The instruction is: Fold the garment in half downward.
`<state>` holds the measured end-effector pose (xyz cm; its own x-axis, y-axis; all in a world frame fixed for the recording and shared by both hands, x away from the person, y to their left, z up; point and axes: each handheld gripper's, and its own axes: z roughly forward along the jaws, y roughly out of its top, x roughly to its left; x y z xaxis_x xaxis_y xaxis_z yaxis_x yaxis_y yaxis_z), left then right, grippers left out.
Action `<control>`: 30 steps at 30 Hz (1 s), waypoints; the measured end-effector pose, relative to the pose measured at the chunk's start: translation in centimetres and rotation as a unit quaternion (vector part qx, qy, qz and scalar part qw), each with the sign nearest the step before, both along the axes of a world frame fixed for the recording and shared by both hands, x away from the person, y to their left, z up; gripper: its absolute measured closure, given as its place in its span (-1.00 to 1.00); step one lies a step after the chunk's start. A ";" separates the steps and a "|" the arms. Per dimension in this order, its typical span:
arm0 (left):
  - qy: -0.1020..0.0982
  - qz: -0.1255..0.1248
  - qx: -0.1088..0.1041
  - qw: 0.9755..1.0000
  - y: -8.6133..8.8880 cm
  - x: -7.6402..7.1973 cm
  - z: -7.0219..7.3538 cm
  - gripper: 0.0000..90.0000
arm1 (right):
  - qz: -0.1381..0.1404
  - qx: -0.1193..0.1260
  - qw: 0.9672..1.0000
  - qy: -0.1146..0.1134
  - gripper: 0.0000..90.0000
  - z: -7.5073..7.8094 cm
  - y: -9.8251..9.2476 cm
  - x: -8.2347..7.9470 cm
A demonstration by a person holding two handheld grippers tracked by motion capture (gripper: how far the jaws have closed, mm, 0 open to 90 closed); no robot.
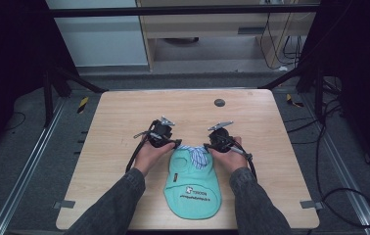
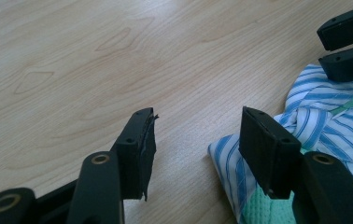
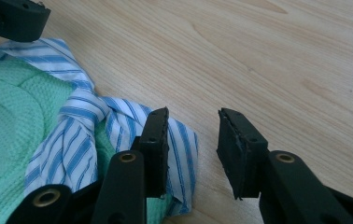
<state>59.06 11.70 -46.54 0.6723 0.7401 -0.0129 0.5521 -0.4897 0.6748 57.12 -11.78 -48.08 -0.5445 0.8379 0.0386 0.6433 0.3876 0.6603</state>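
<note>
Mint mesh garment (image 1: 193, 188) with striped collar (image 1: 196, 155) lies flat near the tabletop (image 1: 124, 117) front edge. Left gripper (image 1: 177, 144) and right gripper (image 1: 206, 145) flank the collar, fingers released, holding nothing. I judge it light, limp; I'd pinch the collar corners.

A lab-like recording space is indicated. A pale wooden table (image 1: 124, 105) is set on grey carpet between metal floor rails (image 1: 24, 171), framed by black struts (image 1: 78, 79) and dark curtains, with loose cables (image 1: 335, 161) trailed at the right and light cabinets (image 1: 202, 29) at the far side.
</note>
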 end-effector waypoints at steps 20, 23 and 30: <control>0.027 -0.021 0.027 0.999 -0.2 -0.2 -1.9 -0.01 | 0.021 -0.018 0.999 0.026 0.20 -0.6 1.0 -0.2; 0.032 -0.021 0.022 0.999 -0.1 -0.1 -2.0 -0.01 | 0.022 -0.017 0.999 0.029 0.24 -0.6 1.0 -0.2; 0.040 -0.022 0.015 0.999 0.1 0.2 -1.9 -0.06 | 0.044 -0.021 0.998 0.029 0.55 -0.6 1.3 -0.5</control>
